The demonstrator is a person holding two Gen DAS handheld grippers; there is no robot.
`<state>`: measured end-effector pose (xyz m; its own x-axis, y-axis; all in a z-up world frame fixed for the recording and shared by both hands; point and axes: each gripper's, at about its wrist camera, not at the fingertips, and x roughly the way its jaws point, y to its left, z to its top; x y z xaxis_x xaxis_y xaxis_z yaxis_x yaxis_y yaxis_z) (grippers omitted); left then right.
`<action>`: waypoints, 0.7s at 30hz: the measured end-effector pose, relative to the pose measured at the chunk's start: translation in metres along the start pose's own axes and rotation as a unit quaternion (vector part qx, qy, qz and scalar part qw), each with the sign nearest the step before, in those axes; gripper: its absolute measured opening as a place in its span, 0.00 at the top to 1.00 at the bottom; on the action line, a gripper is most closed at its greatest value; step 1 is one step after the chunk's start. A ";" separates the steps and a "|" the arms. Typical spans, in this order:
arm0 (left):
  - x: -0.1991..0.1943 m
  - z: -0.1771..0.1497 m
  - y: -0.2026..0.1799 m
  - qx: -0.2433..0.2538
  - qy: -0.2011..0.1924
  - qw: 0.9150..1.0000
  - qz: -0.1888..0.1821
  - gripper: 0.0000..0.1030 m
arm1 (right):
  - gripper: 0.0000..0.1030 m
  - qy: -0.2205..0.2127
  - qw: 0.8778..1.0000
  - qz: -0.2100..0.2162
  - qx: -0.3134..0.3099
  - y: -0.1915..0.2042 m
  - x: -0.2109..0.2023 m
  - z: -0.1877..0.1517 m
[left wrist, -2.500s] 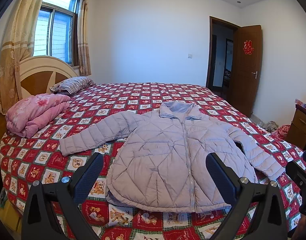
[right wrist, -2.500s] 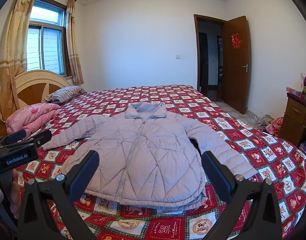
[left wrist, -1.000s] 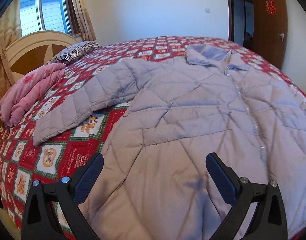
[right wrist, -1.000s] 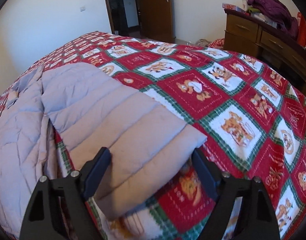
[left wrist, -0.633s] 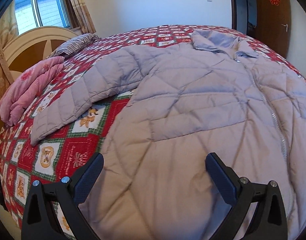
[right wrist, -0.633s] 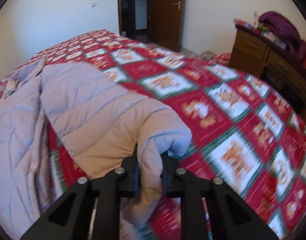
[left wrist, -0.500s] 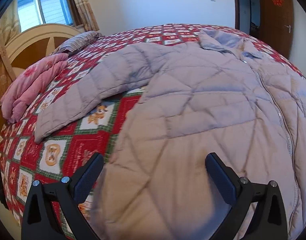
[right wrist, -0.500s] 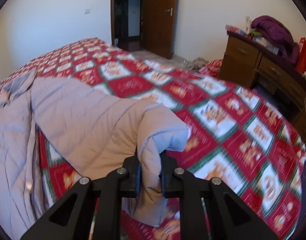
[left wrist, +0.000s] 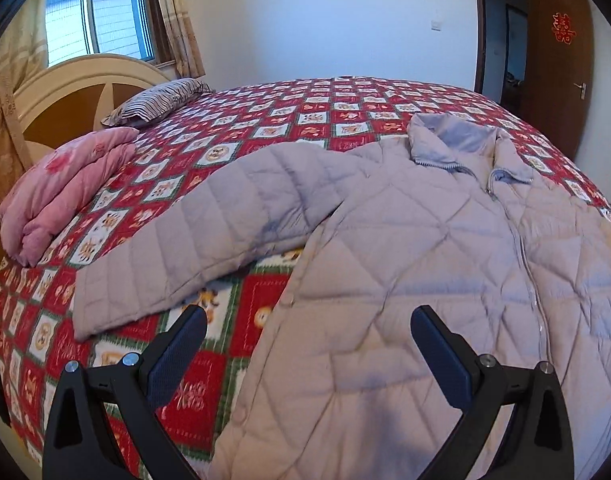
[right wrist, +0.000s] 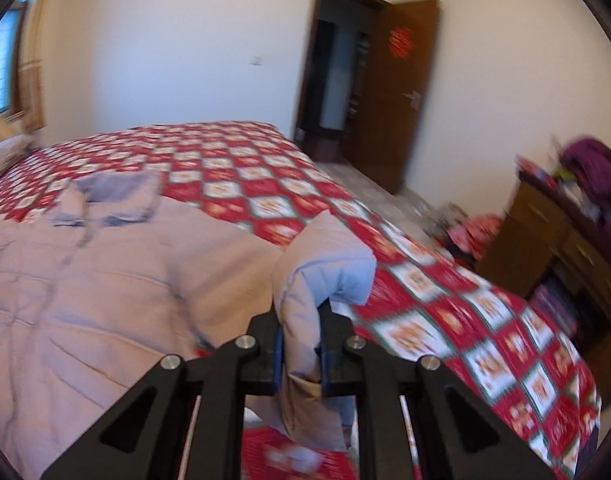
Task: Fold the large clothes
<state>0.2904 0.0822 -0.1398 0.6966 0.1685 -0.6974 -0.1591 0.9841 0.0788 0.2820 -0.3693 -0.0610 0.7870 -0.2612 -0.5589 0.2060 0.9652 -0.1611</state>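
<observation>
A pale lilac quilted jacket (left wrist: 425,248) lies front-up on the red patterned bedspread (left wrist: 289,120), collar towards the far side. Its left sleeve (left wrist: 193,248) stretches out flat towards the pink bedding. My left gripper (left wrist: 309,344) hovers open above the jacket's lower left edge, with nothing between its fingers. In the right wrist view my right gripper (right wrist: 299,344) is shut on the cuff of the jacket's right sleeve (right wrist: 325,272), which is lifted off the bed and bunched above the jaws. The jacket body (right wrist: 97,288) lies to the left of it.
Folded pink bedding (left wrist: 65,184) and a striped pillow (left wrist: 157,100) lie by the headboard (left wrist: 77,92) at the left. A wooden dresser (right wrist: 553,240) with purple clothing stands to the right of the bed. An open brown door (right wrist: 393,100) is at the far right.
My right gripper closed on the right sleeve's cuff, lifted it off the bed and swung it left. My left gripper drifted left from over the jacket body to its left edge.
</observation>
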 end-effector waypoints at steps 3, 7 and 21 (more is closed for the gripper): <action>0.003 0.007 -0.001 0.005 -0.003 1.000 -0.001 0.01 | 0.86 -0.010 0.999 0.028 -0.022 0.040 0.003 0.010; 0.010 0.011 0.004 -0.001 -0.001 1.000 -0.007 0.01 | 0.86 -0.015 0.997 0.059 -0.053 0.092 0.016 0.014; 0.028 0.018 0.016 -0.030 0.029 0.999 -0.016 0.01 | 0.26 0.006 0.982 0.164 -0.092 0.201 0.046 -0.013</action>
<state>0.3200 0.1038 -0.1458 0.6599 0.1311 -0.7398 -0.1801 0.9836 0.0137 0.3522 -0.1877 -0.1298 0.7861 0.0616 -0.6150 -0.1659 0.9795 -0.1139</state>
